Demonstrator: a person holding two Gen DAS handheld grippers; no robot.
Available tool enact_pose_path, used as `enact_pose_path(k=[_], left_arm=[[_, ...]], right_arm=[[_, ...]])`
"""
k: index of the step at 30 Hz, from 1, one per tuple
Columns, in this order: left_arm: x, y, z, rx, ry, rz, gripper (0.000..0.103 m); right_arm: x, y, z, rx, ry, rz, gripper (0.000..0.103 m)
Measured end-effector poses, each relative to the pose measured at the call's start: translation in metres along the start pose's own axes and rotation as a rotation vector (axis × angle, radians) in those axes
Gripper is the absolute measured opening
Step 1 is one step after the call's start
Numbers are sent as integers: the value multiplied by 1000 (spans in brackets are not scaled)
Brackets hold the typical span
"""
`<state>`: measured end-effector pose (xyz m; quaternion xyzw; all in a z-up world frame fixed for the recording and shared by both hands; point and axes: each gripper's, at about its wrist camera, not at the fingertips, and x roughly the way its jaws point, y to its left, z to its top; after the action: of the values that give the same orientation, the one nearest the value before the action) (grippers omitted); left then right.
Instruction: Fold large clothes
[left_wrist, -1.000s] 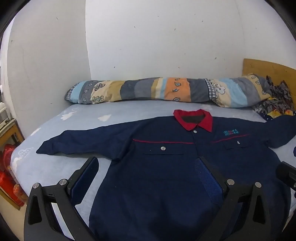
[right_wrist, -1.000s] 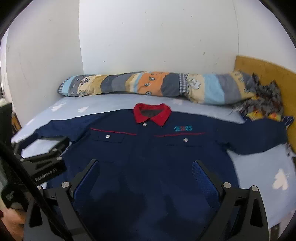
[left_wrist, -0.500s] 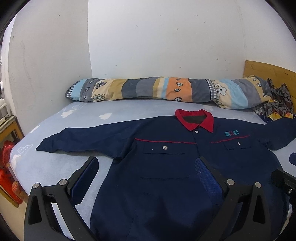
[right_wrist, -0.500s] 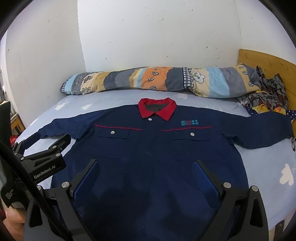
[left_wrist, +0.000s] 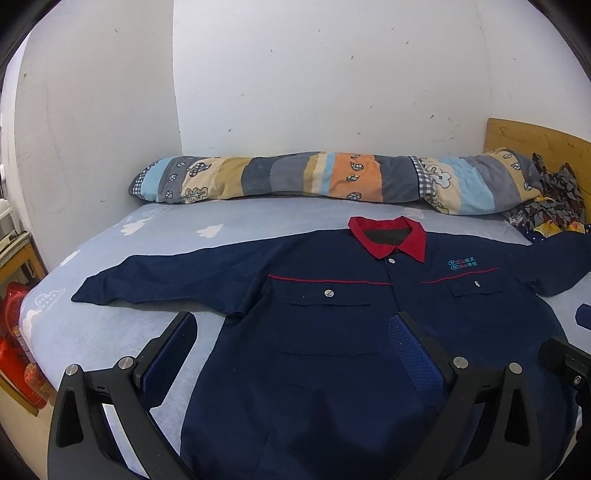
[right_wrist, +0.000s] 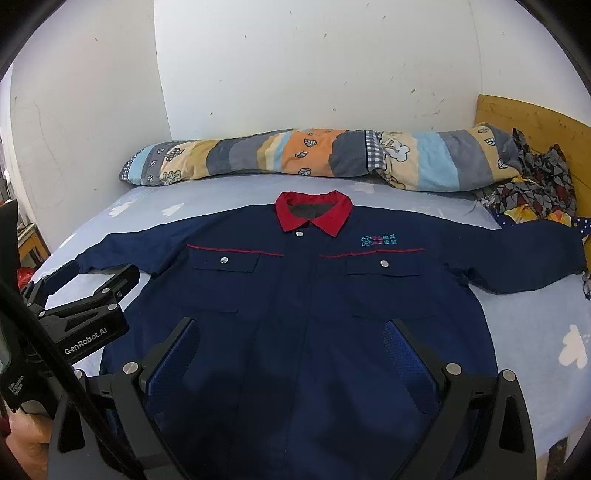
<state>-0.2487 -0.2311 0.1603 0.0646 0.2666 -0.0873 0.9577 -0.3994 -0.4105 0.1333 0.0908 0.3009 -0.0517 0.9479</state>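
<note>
A navy work jacket (right_wrist: 303, 295) with a red collar (right_wrist: 314, 216) lies flat and face up on the bed, sleeves spread to both sides. It also shows in the left wrist view (left_wrist: 332, 332). My left gripper (left_wrist: 291, 336) is open and empty, held above the jacket's left lower part; it also shows in the right wrist view (right_wrist: 86, 275). My right gripper (right_wrist: 291, 339) is open and empty above the jacket's lower middle.
The light blue bed sheet (left_wrist: 122, 332) has a long striped pillow (right_wrist: 295, 157) along the white wall. A patterned cloth heap (right_wrist: 532, 195) lies by the wooden headboard (right_wrist: 535, 122) at right. Red items (left_wrist: 14, 354) stand beside the bed at left.
Both grippers have pulled back and risen a little, so more of the jacket shows. The jacket has not moved. Both grippers stay open.
</note>
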Motion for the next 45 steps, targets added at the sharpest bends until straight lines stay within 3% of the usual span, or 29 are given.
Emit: enact_pose_path(k=[10, 17, 39, 45], left_arm=[[1, 3, -4, 7, 8, -9, 103], [4, -2, -6, 12, 13, -10, 103], [4, -6, -15, 28, 33, -27, 103], [2, -9, -15, 38, 30, -41, 103]], right_arm=[[-1, 4, -5, -22, -23, 40, 101], [7, 3, -2, -12, 12, 5, 101], [11, -8, -3, 45, 41, 25, 101], [5, -11, -4, 28, 36, -13, 101]])
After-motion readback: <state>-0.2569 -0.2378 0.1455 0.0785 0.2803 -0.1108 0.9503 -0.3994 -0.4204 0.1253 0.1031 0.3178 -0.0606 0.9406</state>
